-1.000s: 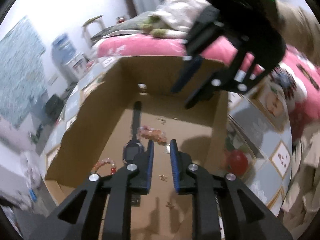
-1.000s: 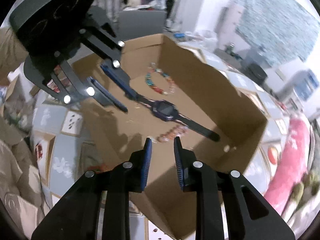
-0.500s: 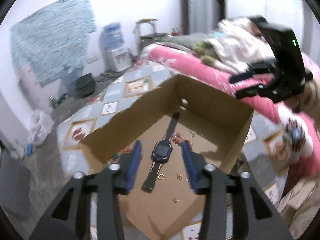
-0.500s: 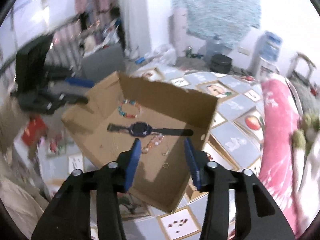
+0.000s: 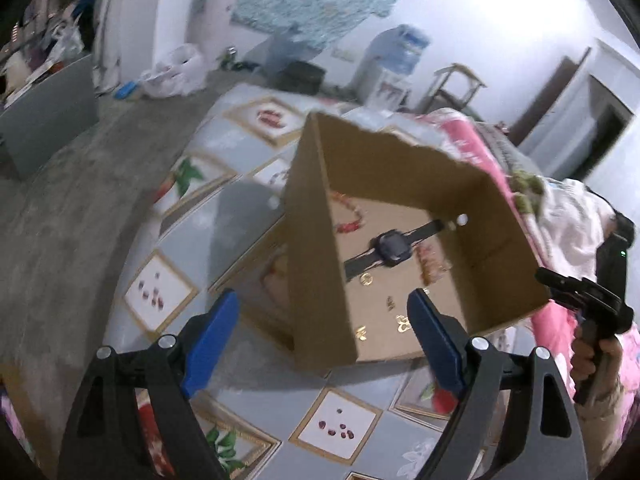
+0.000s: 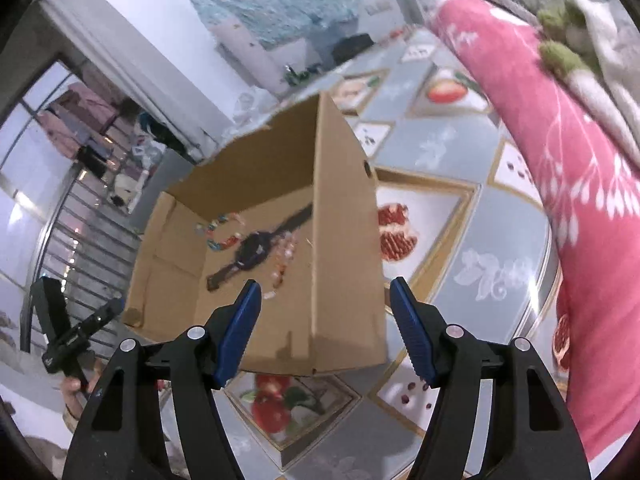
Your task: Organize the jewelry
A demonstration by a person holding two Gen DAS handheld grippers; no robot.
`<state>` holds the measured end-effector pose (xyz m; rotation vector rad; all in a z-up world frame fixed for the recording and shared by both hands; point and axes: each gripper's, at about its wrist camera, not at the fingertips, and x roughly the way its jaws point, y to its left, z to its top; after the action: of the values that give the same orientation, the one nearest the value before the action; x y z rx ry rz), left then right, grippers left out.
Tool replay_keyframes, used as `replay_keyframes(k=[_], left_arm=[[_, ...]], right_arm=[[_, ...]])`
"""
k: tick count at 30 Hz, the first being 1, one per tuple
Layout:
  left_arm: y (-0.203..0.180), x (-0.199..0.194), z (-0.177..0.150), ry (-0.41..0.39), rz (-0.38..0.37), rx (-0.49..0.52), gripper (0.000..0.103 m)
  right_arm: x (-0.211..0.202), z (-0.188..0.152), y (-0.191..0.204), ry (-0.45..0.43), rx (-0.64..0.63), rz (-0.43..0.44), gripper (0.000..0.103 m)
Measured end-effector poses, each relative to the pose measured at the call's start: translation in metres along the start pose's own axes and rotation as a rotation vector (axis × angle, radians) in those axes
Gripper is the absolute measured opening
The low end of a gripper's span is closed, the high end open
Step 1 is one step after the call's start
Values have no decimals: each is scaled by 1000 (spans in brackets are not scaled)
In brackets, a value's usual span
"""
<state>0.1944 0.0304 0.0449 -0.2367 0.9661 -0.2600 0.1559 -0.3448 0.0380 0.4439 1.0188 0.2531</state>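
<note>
Cardboard box (image 5: pixel 316 248) – light, thin-walled – holds a watch (image 5: pixel 390 250) and beads (image 5: pixel 354 220); take the watch by its stiff case. Both left gripper (image 5: pixel 320 336) and right gripper (image 6: pixel 326 320) have just been opening, jaws spread, nothing between the pads.

Both wrist views angled down, opposite sides, sharing cardboard box (image 5: pixel 320 248)

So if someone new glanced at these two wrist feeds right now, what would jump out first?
Probably the open brown cardboard box on the fruit-patterned floor mat, with a dark strap wristwatch lying across its bottom among bead bracelets and small gold pieces. Next, the blue-padded left gripper and right gripper, each straddling a box wall with jaws just opened and not gripping anything. A pink floral blanket fills the right wrist view's right side.
</note>
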Motion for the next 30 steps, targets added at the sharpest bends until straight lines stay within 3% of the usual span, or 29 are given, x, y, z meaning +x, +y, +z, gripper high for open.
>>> replay_keyframes(k=[8, 17, 24, 30], left_arm=[[-22, 15, -1, 6, 171, 18, 87], [-33, 46, -6, 52, 183, -8, 88], [-30, 49, -8, 58, 179, -40, 92], [-26, 52, -9, 71, 153, -68, 92]], right_arm=[[17, -7, -5, 9, 23, -86, 60], [23, -11, 3, 7, 26, -143, 23], [24, -10, 15, 2, -44, -224, 17], [25, -10, 15, 7, -45, -237, 15]])
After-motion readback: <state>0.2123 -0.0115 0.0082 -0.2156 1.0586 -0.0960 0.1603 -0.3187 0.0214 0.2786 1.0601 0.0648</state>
